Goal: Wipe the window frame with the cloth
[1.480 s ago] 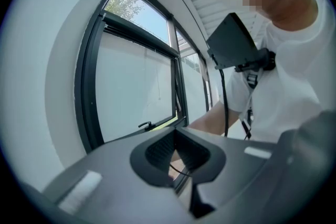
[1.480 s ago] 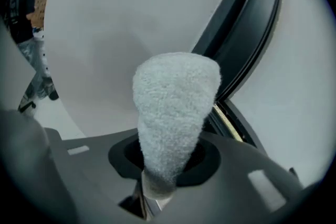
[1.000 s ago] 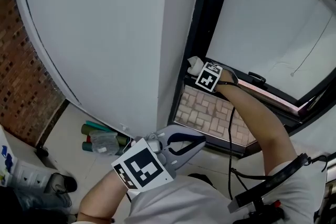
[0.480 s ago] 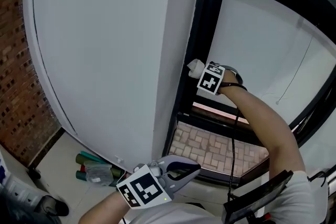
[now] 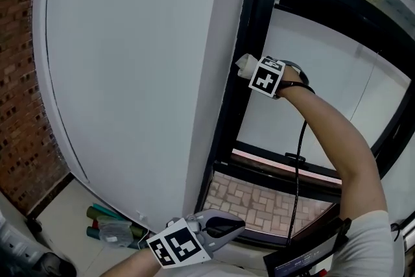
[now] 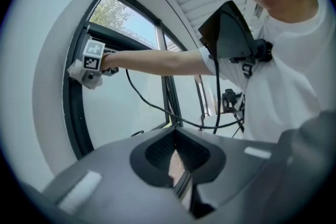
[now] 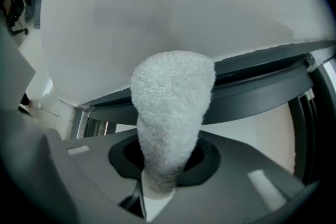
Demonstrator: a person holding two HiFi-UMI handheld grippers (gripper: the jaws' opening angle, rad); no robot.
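Well, got the cloth [image 7: 170, 102] pinched tight in the right gripper [image 7: 157, 181], pressed against the black frame [image 5: 235, 120] upright, just beside the white wall [image 5: 142, 74]. Got the left gripper [image 5: 228, 228] hanging low, jaws closed together, nothing between them.

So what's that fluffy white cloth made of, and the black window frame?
The cloth looks like soft terry or microfibre: white, matte, nubbly with tiny loops. The window frame looks like metal with a smooth black coating, given its straight, crisp edges, though it might be plastic.
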